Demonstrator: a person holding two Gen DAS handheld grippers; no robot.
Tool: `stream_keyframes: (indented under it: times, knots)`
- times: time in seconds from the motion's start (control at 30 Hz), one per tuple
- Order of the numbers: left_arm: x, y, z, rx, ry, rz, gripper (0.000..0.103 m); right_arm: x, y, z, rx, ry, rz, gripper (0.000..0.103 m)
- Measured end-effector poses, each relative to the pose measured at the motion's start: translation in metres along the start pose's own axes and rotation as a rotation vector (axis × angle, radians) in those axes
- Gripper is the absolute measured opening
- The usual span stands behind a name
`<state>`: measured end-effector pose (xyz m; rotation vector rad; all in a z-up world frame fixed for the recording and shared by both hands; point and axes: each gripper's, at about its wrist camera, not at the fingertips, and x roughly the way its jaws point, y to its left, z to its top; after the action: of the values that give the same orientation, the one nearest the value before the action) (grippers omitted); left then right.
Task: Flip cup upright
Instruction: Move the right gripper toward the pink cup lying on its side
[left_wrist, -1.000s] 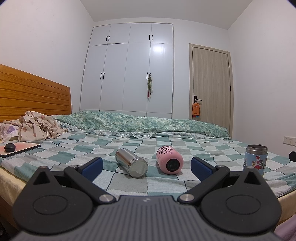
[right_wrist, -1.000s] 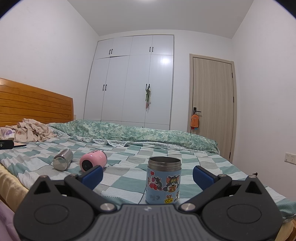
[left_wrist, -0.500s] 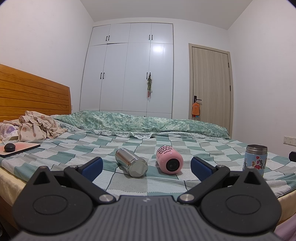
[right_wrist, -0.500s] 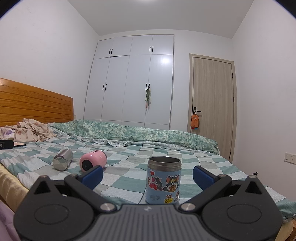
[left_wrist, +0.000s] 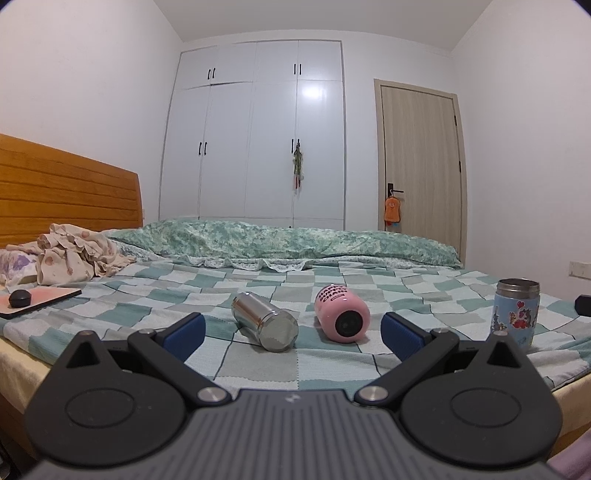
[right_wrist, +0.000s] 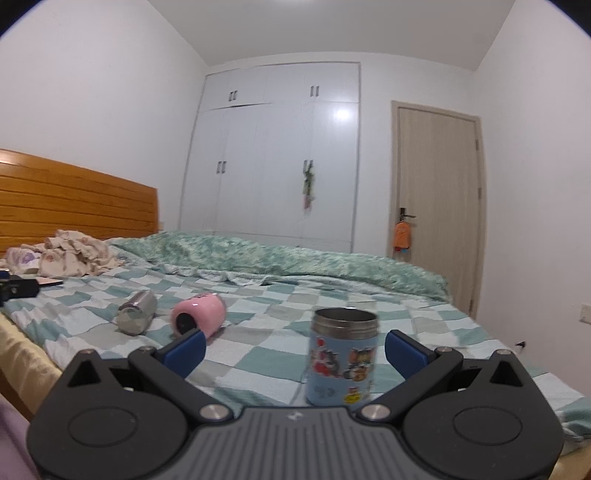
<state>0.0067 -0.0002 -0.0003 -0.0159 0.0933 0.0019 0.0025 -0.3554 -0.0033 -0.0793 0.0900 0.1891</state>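
A steel cup (left_wrist: 265, 319) and a pink cup (left_wrist: 341, 318) lie on their sides on the checked bedspread, bases toward me. A blue cartoon cup (left_wrist: 515, 311) stands upright at the right. My left gripper (left_wrist: 291, 334) is open and empty, a short way in front of the two lying cups. My right gripper (right_wrist: 293, 349) is open with the blue cartoon cup (right_wrist: 341, 356) standing between its fingers, untouched. The steel cup (right_wrist: 136, 311) and pink cup (right_wrist: 199, 316) show further left in the right wrist view.
A wooden headboard (left_wrist: 55, 188) is at the left. Crumpled clothes (left_wrist: 70, 258) and a board with a black puck (left_wrist: 20, 297) lie near it. A folded green quilt (left_wrist: 295, 243) runs along the bed's far side. A wardrobe and a door stand behind.
The right wrist view has shifted and tilted slightly, and the blue cartoon cup now sits a little right of centre between the fingers. The left gripper has not moved.
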Motion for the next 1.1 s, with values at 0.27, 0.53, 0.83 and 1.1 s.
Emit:
stream_keyframes:
  times: [0.27,0.53,0.83,1.1]
  knots:
    - [0.021,0.007,0.020,-0.015,-0.008,-0.012,0.103,0.037,0.039,0.027,-0.054,0.013,0.124,0.103]
    - [0.069,0.025,0.038,-0.016,0.057,-0.012,0.103,0.112,0.079,0.057,-0.074,0.110,0.226,0.103]
    - [0.141,0.055,0.045,-0.030,0.122,0.021,0.103,0.230,0.115,0.078,-0.076,0.278,0.288,0.103]
    - [0.200,0.079,0.052,-0.045,0.128,0.050,0.103,0.350,0.141,0.085,-0.014,0.529,0.257,0.103]
